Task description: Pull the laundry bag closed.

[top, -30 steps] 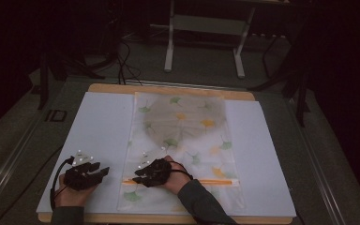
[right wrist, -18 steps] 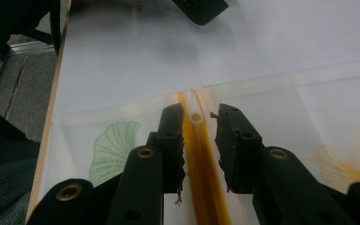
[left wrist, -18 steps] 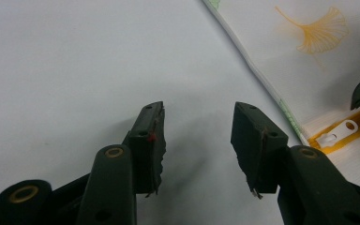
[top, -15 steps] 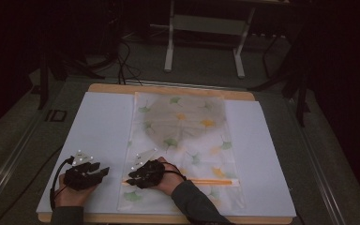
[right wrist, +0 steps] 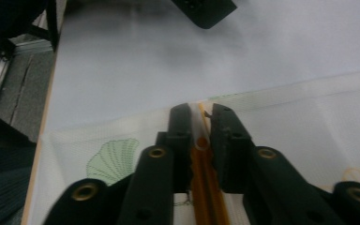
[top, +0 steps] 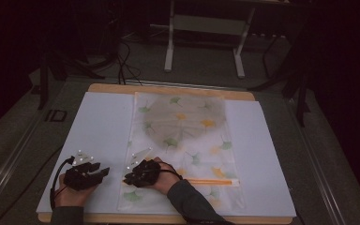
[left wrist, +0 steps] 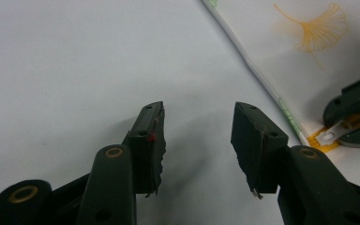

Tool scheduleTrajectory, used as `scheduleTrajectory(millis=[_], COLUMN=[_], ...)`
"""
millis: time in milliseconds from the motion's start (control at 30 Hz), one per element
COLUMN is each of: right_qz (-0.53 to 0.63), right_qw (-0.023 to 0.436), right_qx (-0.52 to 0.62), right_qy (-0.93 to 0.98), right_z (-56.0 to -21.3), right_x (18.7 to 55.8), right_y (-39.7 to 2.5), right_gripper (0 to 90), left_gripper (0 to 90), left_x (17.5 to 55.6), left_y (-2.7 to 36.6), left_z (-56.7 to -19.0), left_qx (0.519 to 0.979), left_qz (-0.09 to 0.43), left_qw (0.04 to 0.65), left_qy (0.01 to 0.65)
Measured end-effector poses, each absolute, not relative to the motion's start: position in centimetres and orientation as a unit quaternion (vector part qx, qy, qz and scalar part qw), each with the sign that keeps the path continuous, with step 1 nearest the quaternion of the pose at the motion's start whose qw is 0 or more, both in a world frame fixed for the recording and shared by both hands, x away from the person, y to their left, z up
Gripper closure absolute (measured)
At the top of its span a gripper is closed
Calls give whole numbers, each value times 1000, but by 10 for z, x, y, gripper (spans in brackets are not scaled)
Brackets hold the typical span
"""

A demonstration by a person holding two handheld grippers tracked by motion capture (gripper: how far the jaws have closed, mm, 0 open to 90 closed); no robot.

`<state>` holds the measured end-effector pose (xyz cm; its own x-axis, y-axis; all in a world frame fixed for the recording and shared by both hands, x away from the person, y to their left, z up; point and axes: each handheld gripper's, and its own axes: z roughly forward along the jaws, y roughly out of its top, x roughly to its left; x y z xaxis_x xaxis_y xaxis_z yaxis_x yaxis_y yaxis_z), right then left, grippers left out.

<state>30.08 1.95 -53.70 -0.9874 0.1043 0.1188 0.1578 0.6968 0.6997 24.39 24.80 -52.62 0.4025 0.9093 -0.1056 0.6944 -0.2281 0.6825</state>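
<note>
A translucent zip bag [top: 183, 136] printed with ginkgo leaves lies flat on the white sheet [top: 98, 126]. An orange zipper strip [top: 211, 181] runs along its near end. My right gripper [top: 130, 177] is at the bag's near left corner. In the right gripper view my right gripper [right wrist: 199, 111] is shut on the zipper slider [right wrist: 201, 140], with the orange strip [right wrist: 206, 192] running back between its jaws. My left gripper [top: 104, 172] rests just left of the bag. Its jaws stand open over bare sheet in the left gripper view [left wrist: 198, 140], beside the bag's edge [left wrist: 300, 61].
The wooden tabletop [top: 168, 89] shows beyond the sheet's far edge. A metal stand [top: 204, 42] and cables are on the dark floor behind. The near edge of the table lies just below both hands.
My right gripper has slid left along the orange zipper toward the bag's left corner. The left gripper has stayed in place.
</note>
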Motion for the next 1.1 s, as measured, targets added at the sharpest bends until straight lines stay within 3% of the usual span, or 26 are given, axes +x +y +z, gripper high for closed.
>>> scheduleTrajectory(millis=[767, 1100], right_qz=[-377, -379], right_qw=[20, 16], right_qx=[-66, -67], right_qy=[-924, -923], right_z=[-534, -531], right_x=[298, 297], right_y=[17, 12], right_gripper=[833, 833], left_gripper=[541, 535], left_x=[241, 232], left_y=[243, 234], left_z=[-526, -528], left_qx=[777, 790], left_qz=[136, 102], left_qw=[339, 340], left_qy=[512, 500])
